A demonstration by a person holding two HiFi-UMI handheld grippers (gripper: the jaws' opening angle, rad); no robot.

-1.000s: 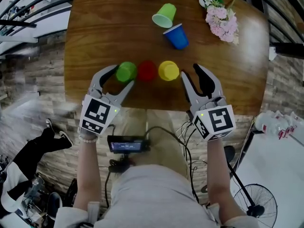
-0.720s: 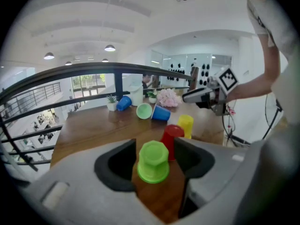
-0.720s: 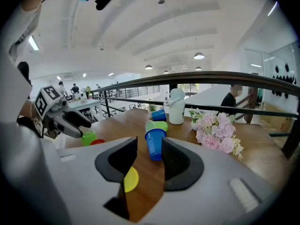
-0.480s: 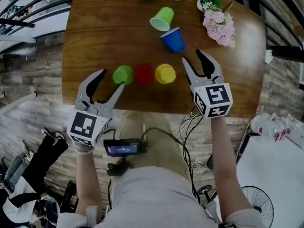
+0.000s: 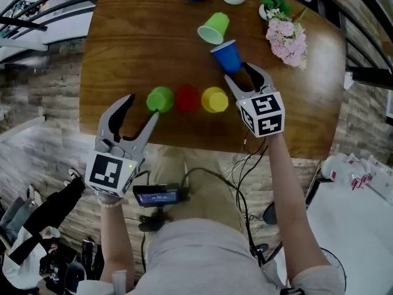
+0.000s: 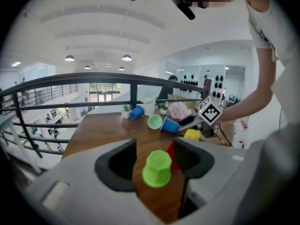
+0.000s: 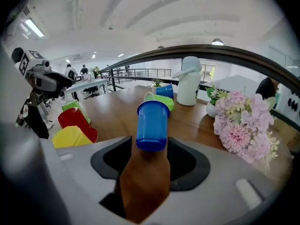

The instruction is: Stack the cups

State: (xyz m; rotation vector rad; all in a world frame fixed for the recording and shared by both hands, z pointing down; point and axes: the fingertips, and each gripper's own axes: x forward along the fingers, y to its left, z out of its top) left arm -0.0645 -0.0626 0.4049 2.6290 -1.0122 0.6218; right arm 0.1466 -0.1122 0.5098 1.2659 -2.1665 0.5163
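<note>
Brown wooden table [image 5: 123, 48] under you, and your right gripper [image 5: 238, 74] is down at the blue plastic cup [image 5: 228, 55] lying on its side. Its jaws have just been opening and now stand wide, with the cup's closed base between the tips and the pads not pressing on it. Just beyond lies a light green plastic cup [image 5: 214, 27], also tipped over. Your left gripper [image 5: 140, 106] hangs at the table's near edge, jaws well apart, gripping nothing. The upside-down green plastic cup [image 5: 160, 98] stands just ahead of its tips. Beside that, in one row, stand the upside-down red plastic cup [image 5: 186, 97] and the upside-down yellow plastic cup [image 5: 215, 99], the yellow one close to your right gripper.
</note>
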